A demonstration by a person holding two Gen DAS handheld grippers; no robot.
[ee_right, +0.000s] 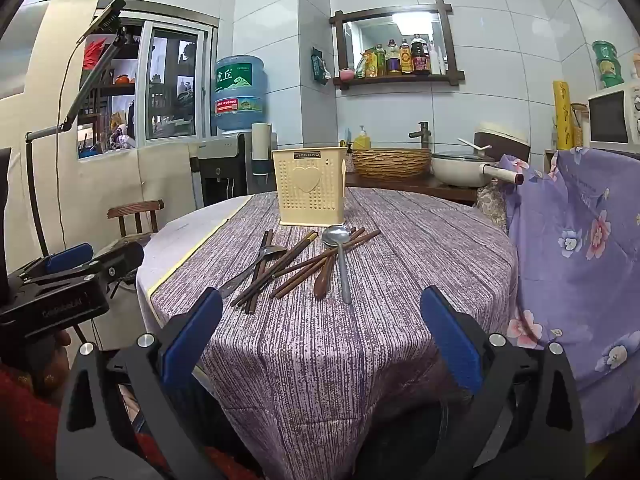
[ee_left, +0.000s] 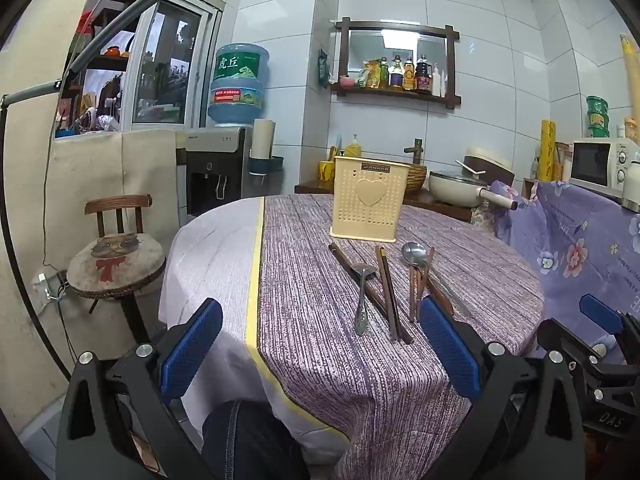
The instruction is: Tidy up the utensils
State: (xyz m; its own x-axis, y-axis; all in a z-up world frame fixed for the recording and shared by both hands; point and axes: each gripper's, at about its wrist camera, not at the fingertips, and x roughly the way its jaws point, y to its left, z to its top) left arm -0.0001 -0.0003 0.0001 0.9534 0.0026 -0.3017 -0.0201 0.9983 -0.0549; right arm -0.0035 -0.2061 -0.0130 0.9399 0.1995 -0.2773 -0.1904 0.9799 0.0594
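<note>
A cream perforated utensil holder (ee_left: 370,197) with a heart on its front stands upright near the far side of the round table (ee_left: 320,360); it also shows in the right wrist view (ee_right: 310,185). In front of it lie several brown chopsticks (ee_right: 308,266), a metal spoon (ee_right: 340,256), a smaller metal spoon (ee_left: 362,296) and a brown wooden spoon (ee_right: 322,284). My left gripper (ee_left: 320,354) is open and empty, near the table's front edge. My right gripper (ee_right: 322,344) is open and empty, short of the utensils.
A purple striped cloth covers the table (ee_right: 420,240). A small wooden chair (ee_left: 116,256) stands at the left. A floral purple cloth (ee_right: 580,248) hangs at the right. Behind are a water dispenser (ee_left: 236,92), a counter with a basket (ee_right: 392,162) and a pan (ee_right: 464,168).
</note>
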